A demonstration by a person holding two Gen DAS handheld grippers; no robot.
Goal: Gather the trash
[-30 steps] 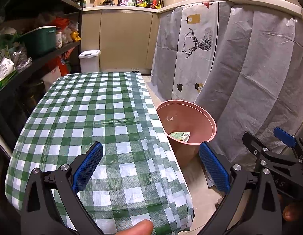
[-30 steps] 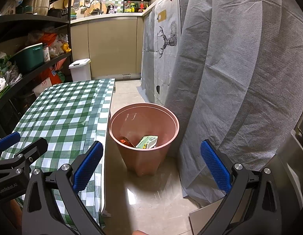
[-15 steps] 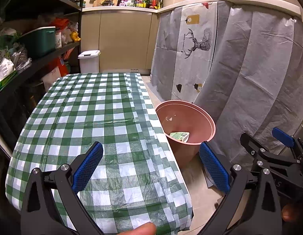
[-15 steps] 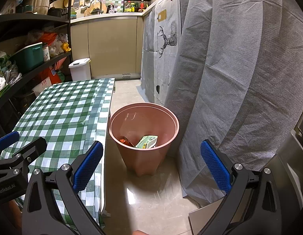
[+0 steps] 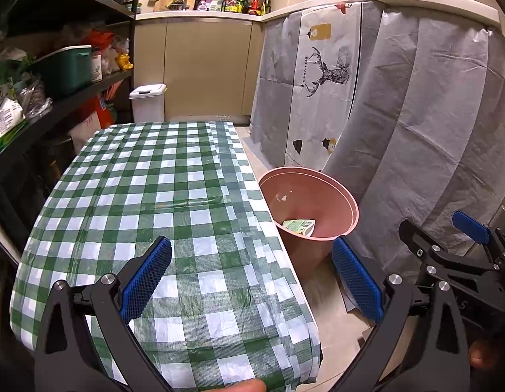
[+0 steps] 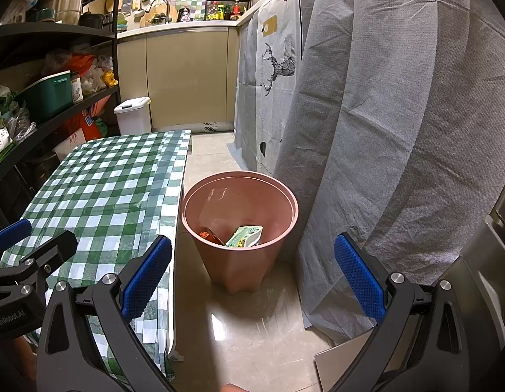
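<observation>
- Both held wide open and empty: left hand-held gripper (image 5: 251, 272) above the near end of the desk (image 5: 147, 176), right hand-held gripper (image 6: 252, 274) over the floor, aimed at the pink bin (image 6: 286, 228).
- Trash already inside the bin: a green-and-white carton (image 6: 245, 236) lying tilted on the bottom, touching an orange wrapper (image 6: 207, 235) (wrapper hidden by the bin wall in the left wrist view).
- Nothing loose seen on the green checked cloth; collection looks close to finished, judging by the bare desk.
- Risks from here: bin standing just beside the desk edge and the grey curtain (image 6: 383, 130), so a low swing of the right tool could knock or tip it; draped cloth hanging at the corner, easy to snag and drag with a finger; glossy floor, likely to let a nudged bin slide.
- Readable writing: "GenRobot.AI" on the left tool's body, seen from the right wrist; "FASHION HOME" (probably) beside the deer print (image 5: 330, 72). Carton print too small to read.
</observation>
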